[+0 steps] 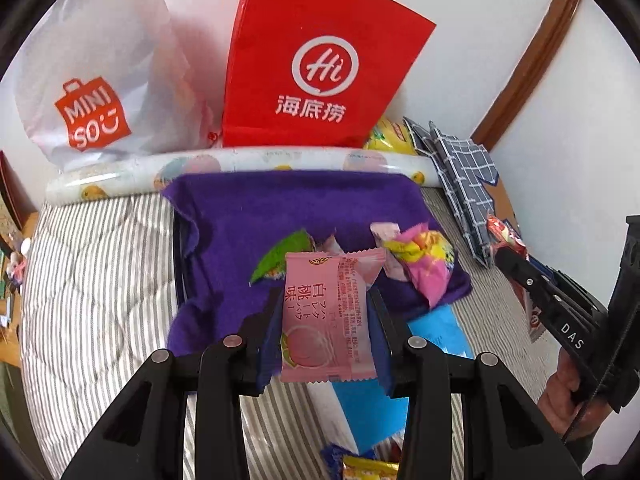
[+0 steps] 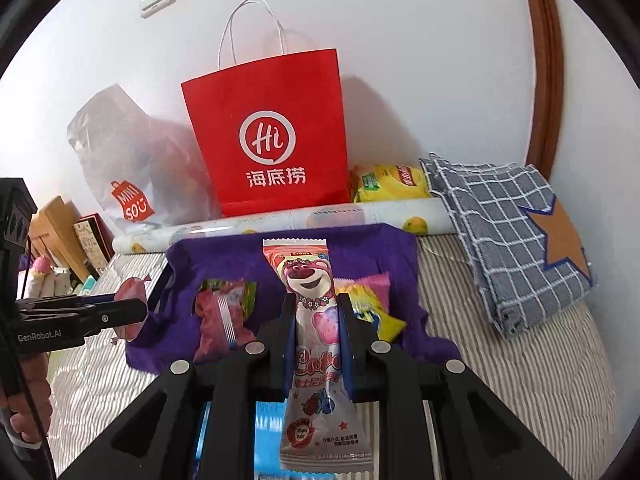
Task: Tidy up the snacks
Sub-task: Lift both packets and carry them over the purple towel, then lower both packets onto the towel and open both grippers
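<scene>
Tools both clamp snacks: left tool [image 1: 326, 300] a pink packet [image 1: 328, 316], right tool [image 2: 318, 308] a bear-print packet [image 2: 316, 320].

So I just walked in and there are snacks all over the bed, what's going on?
A person is sorting snacks with a gripper in each hand. The left gripper is shut on a pink peach packet, the right gripper on a long bear-print packet. Both are held over the purple cloth, where a few wrapped snacks already lie. A red bag stands behind, against the wall.
</scene>
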`<state>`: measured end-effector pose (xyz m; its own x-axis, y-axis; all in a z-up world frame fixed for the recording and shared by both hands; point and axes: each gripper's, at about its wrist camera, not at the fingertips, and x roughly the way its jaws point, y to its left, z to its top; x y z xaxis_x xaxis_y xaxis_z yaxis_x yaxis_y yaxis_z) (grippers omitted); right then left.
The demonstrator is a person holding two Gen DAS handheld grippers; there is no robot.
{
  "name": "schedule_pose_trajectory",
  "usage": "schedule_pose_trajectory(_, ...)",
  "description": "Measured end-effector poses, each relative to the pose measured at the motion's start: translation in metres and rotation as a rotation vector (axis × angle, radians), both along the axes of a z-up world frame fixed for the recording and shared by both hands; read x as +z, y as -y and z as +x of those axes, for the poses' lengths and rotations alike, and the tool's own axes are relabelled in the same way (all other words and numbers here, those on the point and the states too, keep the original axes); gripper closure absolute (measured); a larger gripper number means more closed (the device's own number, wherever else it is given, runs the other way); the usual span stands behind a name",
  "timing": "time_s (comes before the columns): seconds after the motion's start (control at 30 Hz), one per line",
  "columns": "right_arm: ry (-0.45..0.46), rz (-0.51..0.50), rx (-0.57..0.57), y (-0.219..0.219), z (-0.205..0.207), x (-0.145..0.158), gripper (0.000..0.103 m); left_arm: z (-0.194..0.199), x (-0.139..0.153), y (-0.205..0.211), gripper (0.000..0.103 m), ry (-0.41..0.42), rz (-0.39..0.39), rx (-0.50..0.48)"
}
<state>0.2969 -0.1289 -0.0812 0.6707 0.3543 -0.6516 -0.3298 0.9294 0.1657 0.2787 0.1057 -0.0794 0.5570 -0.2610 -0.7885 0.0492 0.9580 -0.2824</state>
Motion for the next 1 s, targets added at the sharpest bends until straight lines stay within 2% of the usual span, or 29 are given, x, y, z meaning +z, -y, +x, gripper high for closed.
schedule_pose_trajectory(0.4, -0.004, 0.016, 0.036, -0.022, 0.064, -0.013, 0.085, 0.061, 0.001, -0.007, 0.063, 0.013, 0.041, 0.002)
schedule_pose_trajectory(0.67, -0.055, -0.025, 0.019, -0.025, 0.112, -0.039, 0.085, 0.100, -0.022, -0.010, 0.063, -0.019, 0.041, 0.021)
schedule_pose_trajectory(1.0, -0.125, -0.058, 0.007, -0.022, 0.129, -0.073, 0.085, 0.120, -0.058, -0.007, 0.063, -0.072, 0.032, 0.005)
